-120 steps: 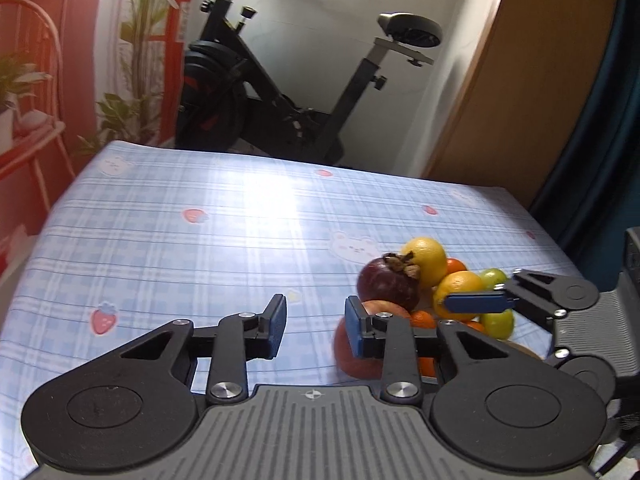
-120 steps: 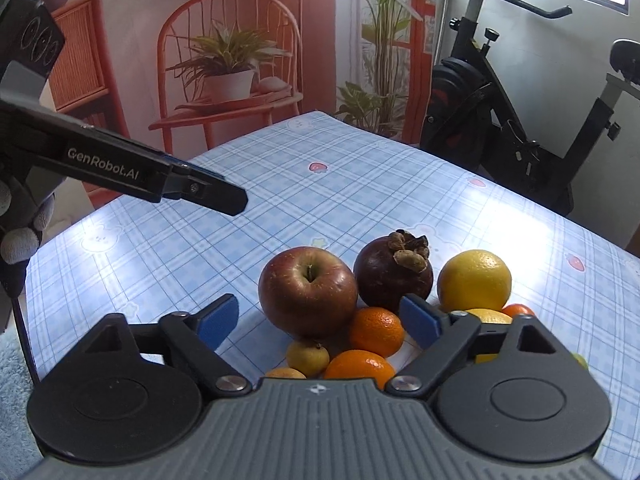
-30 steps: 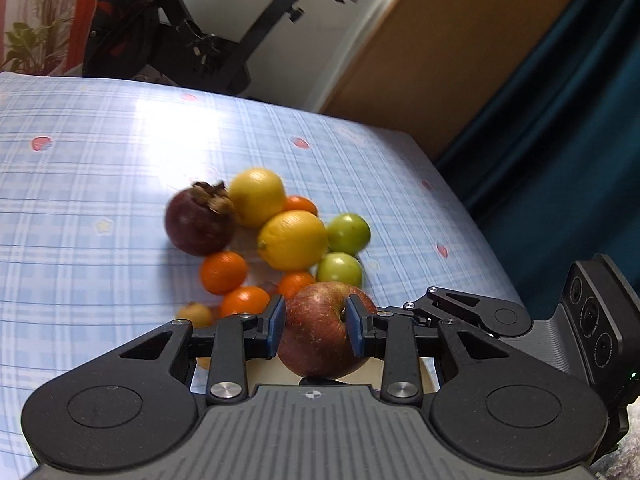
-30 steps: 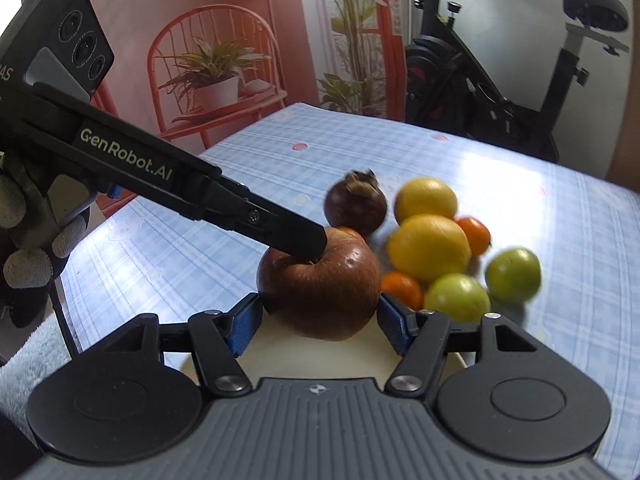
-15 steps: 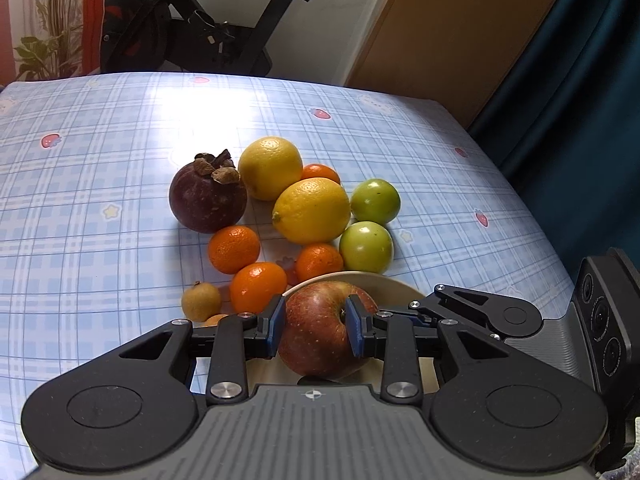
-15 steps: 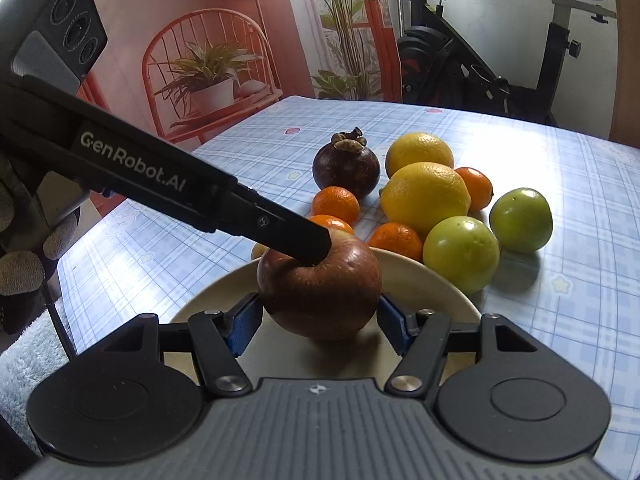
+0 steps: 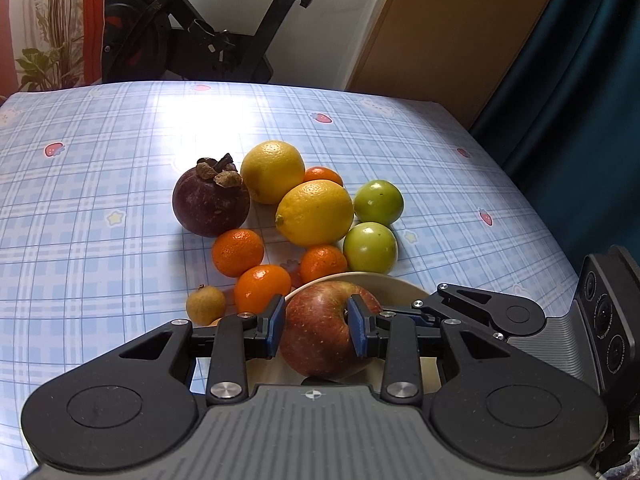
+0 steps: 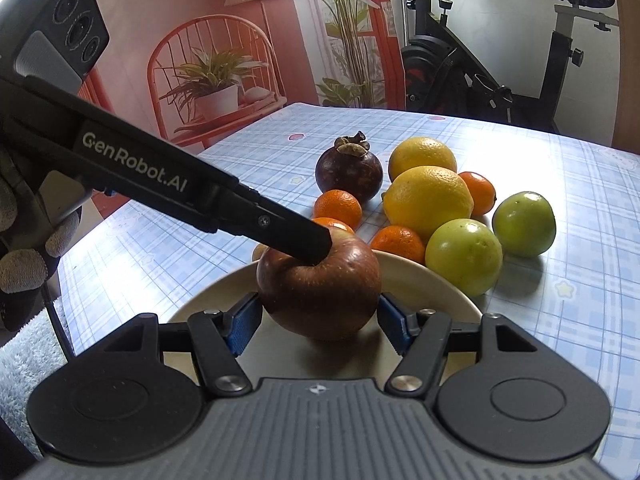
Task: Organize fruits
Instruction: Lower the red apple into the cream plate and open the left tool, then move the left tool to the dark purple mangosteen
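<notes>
A red apple (image 7: 320,336) (image 8: 320,292) sits in a cream plate (image 7: 396,288) (image 8: 424,284) at the table's near edge. My left gripper (image 7: 316,326) pinches its top, one pad on the side and one in the stem dimple; its jaws are opening with the apple still between them. My right gripper (image 8: 318,328) is shut on the apple's wide sides. Behind the plate lie a dark mangosteen (image 7: 211,202), two lemons (image 7: 316,213), two green fruits (image 7: 370,247), several mandarins (image 7: 238,252) and a small tan fruit (image 7: 205,304).
The blue checked tablecloth (image 7: 100,200) drops off at the right beside a dark curtain (image 7: 580,100). An exercise bike (image 7: 180,40) stands behind the table. A gloved hand (image 8: 24,264) holds the left gripper. An orange chair with a potted plant (image 8: 212,92) stands at the far left.
Four seconds ago the apple lay on the cloth among the fruit between open jaws. Both grippers closed on it and carried it over the plate. In the last second it sank into the plate.
</notes>
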`<state>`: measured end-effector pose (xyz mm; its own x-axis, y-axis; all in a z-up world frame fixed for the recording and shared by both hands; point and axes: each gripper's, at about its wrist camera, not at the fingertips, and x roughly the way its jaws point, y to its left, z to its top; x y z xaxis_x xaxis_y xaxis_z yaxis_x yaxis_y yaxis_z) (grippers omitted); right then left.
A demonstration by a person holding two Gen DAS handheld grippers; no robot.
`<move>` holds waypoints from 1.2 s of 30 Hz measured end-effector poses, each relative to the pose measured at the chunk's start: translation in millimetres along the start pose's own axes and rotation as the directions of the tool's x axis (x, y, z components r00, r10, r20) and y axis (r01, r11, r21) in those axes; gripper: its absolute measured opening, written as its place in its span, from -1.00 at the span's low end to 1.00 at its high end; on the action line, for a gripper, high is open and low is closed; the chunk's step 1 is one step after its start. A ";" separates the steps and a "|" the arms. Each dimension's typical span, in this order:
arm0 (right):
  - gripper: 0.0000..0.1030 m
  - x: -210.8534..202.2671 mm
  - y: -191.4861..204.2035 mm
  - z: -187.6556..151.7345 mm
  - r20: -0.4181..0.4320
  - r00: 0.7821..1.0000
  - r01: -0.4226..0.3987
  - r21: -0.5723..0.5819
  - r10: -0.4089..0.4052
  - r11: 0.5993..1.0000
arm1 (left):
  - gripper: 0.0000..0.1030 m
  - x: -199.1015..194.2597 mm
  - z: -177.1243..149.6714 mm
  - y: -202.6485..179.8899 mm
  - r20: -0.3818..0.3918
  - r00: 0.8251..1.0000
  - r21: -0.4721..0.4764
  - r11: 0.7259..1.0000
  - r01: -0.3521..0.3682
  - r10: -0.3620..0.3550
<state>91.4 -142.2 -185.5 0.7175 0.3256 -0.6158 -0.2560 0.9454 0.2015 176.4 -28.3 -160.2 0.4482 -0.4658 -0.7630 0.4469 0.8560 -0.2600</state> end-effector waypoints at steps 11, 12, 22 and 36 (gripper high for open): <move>0.30 -12.1 2.4 0.6 0.018 1.000 0.014 0.000 -0.014 1.000 | -0.18 0.7 -0.2 1.1 0.005 1.000 -0.005 1.000 -0.006 0.006; 0.30 -15.3 2.1 0.8 0.023 1.000 0.016 -0.001 -0.016 1.000 | -0.18 1.0 -0.1 0.8 0.005 1.000 -0.004 1.000 -0.007 0.007; 0.30 -55.8 -14.0 3.6 0.098 0.994 0.045 0.038 -0.049 0.998 | -0.20 0.2 1.6 -1.2 0.005 1.000 -0.009 1.000 -0.023 0.023; 0.30 -71.9 -63.8 18.5 0.133 0.979 0.141 0.121 -0.157 0.983 | -0.22 -23.6 45.0 3.8 0.152 0.984 -0.044 0.995 -0.090 0.096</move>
<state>68.2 -225.7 -139.9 0.8286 0.1717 -0.5328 -0.0720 0.9766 0.2028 202.4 -24.2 -116.6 0.6016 -0.4102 -0.6854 0.3699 0.9036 -0.2161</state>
